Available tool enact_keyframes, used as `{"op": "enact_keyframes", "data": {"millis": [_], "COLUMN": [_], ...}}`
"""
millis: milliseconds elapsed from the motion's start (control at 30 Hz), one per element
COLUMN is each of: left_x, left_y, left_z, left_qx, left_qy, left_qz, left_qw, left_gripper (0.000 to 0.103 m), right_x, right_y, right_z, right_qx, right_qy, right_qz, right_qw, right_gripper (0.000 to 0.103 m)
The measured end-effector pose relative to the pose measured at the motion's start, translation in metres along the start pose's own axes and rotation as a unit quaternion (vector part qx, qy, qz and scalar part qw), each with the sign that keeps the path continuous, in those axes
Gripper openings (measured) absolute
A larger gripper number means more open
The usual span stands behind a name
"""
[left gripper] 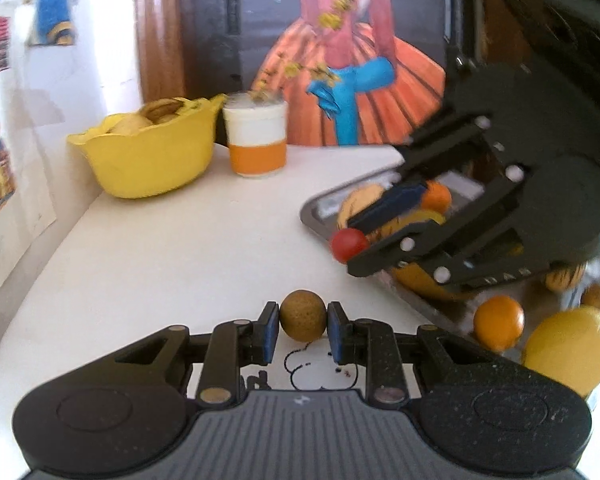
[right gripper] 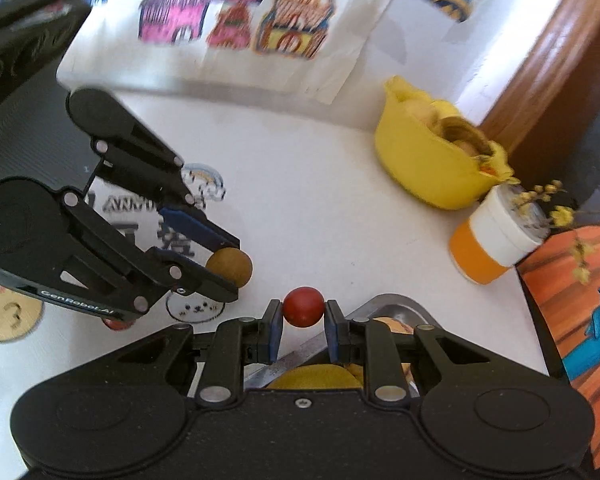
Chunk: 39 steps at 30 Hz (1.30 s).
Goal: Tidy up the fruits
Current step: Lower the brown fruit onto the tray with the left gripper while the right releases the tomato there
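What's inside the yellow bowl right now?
The yellow bowl holds pale rounded pieces and a brownish, walnut-like shell piled near the rim. Anything lower down is hidden by the bowl's wall, so neither view shows how many pieces there are.

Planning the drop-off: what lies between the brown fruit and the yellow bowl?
Nothing visible. The left hand-held gripper is shut on the brown fruit, and only bare white table lies between it and the yellow bowl. The orange-and-white cup stands beside the bowl, off that path.

Bright daylight, motion blur, fisheye warp, edges.
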State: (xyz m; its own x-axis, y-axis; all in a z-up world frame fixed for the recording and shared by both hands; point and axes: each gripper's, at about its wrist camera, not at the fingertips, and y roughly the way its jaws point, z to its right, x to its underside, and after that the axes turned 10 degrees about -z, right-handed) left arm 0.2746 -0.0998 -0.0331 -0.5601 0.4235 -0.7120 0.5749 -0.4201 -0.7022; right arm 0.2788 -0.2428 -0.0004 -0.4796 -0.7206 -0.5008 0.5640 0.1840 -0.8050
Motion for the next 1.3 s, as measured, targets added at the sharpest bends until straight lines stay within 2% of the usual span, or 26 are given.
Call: {"op": "enact_keyframes", "data": {"millis": [167,367,500,633,1067,1133,1200,1300], "left_x": [-0.004,-0.014,-0.021,-0.023,-0.019,-0.018,-0.017,-0.013], "left_y": [-0.024,-0.038,-0.038,-0.035,-0.026,-0.027,-0.030,-0.038], "left_z": [0.013,0.046,0.070,0.089,0.123,0.124,0.123,0.119], "left_qx": [0.021,0.063,0.080,0.094,0.073,0.071,0.071,0.070], "left_qy": [-0.014,-0.002,0.008,0.013,0.052,0.054,0.050,0.037], "left_qz": [0.050,0.066,0.052,0.034,-0.012,-0.012,-0.010,0.003], "left_qw": [0.9984,0.9958,0.9954,0.9949,0.9959,0.9959,0.9962,0.9968], "left_gripper": [0.028,0.028,0.028,0.028,0.029,0.034,0.048,0.057], "right_x": [0.023,0.062,0.089,0.110,0.146,0.150,0.153,0.157], "right_y": [-0.042,-0.081,-0.093,-0.100,-0.107,-0.110,-0.113,-0.117], "right_z": [0.010,0.018,0.010,0.002,-0.015,-0.018,-0.020,-0.023], "right_qx": [0.015,0.048,0.077,0.081,0.100,0.104,0.107,0.114], "right_qy": [0.067,0.121,0.117,0.123,0.152,0.157,0.165,0.185], "right_qz": [0.047,0.059,0.044,0.045,0.065,0.069,0.074,0.086], "right_qw": [0.997,0.990,0.989,0.988,0.981,0.980,0.978,0.972], "right_gripper": [0.024,0.025,0.025,0.025,0.033,0.035,0.038,0.045]}}
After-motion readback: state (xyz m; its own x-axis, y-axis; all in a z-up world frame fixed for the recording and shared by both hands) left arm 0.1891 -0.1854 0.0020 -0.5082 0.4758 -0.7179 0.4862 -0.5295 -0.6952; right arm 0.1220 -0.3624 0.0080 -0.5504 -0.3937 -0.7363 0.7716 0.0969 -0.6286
